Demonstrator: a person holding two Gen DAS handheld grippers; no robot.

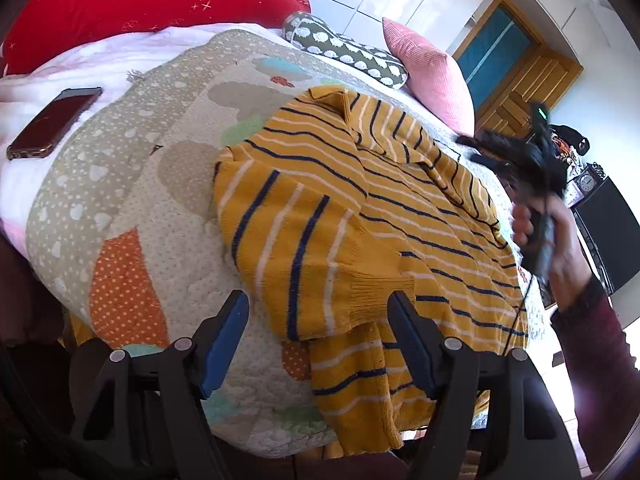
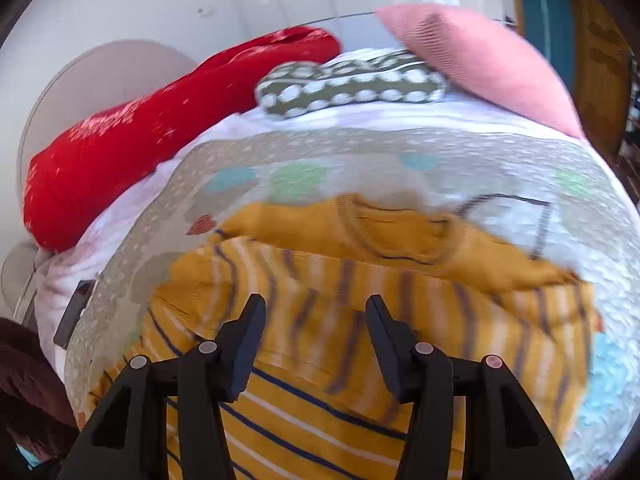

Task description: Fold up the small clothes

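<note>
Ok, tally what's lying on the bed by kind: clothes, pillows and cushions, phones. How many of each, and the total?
Clothes: 1, the yellow striped sweater.
Pillows and cushions: 3, the red pillow, the green patterned cushion, the pink cushion.
Phones: 1, the phone.
Total: 5, all on the quilt.

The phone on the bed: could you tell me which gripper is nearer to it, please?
Left. The left gripper hovers open over the sweater's near edge, on the phone's side; the right gripper is across the sweater, farther off.
</note>
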